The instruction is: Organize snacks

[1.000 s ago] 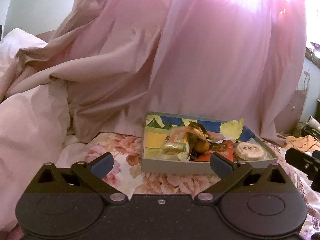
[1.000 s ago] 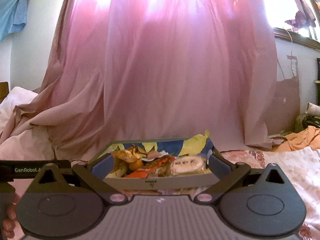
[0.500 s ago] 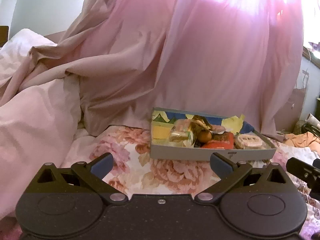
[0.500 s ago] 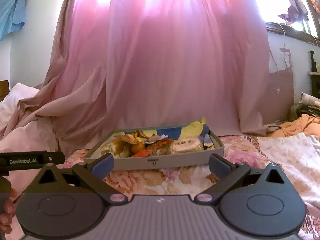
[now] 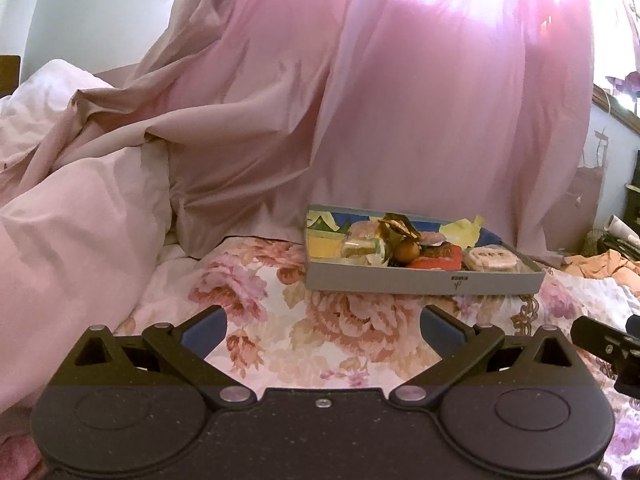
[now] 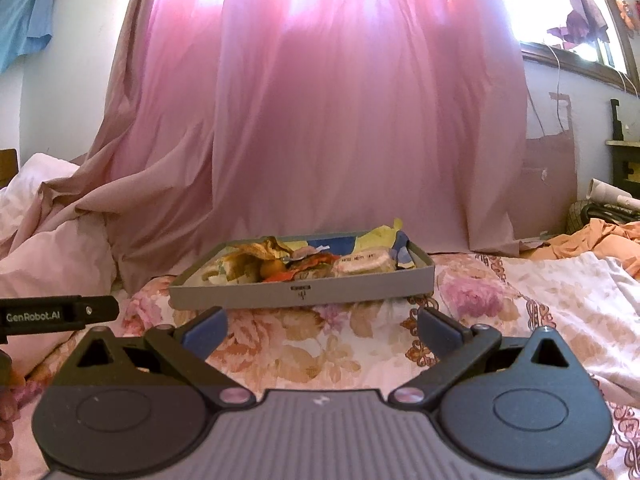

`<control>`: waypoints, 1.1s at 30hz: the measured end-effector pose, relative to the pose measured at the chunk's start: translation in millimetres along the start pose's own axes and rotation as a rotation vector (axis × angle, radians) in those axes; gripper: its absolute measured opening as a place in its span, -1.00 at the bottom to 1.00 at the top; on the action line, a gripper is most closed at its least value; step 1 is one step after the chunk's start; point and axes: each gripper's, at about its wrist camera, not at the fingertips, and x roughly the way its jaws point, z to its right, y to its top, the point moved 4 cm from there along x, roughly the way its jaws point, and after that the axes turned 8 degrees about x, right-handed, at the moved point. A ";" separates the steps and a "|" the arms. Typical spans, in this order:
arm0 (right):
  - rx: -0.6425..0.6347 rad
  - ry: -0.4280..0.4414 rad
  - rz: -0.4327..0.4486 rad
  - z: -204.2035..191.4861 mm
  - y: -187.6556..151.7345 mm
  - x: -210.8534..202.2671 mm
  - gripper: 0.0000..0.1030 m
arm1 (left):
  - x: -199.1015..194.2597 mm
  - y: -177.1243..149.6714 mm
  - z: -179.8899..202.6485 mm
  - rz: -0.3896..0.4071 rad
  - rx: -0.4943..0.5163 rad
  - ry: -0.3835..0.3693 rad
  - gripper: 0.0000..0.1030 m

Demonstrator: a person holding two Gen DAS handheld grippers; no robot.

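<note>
Both grippers have drawn back from the snack box (image 6: 302, 294). Left gripper (image 5: 323, 330), right gripper (image 6: 322, 326): fingers apart, empty. "GenRobot.AI" reads at left edge.

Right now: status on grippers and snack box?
Left gripper open, empty. Right gripper open, empty. Snack box on floral bedspread, filled, untouched. Nothing between.

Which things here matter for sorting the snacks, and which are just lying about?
Job: box on the bed, round cake, red packet, gold wrapper, orange ball, left gripper, right gripper, both open and empty.

Lying about: curtain, duvet, orange cloth, blue cloth.
</note>
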 end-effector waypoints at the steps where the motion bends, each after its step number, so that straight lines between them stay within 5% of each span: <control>1: -0.002 0.000 -0.003 -0.4 -2.2 -1.8 1.00 | -1.9 -2.4 -0.8 0.000 0.001 0.001 0.99; 33: -0.040 0.011 -0.083 -12.6 -42.1 -7.0 1.00 | -15.9 -49.7 -5.5 -0.035 0.032 -0.007 0.99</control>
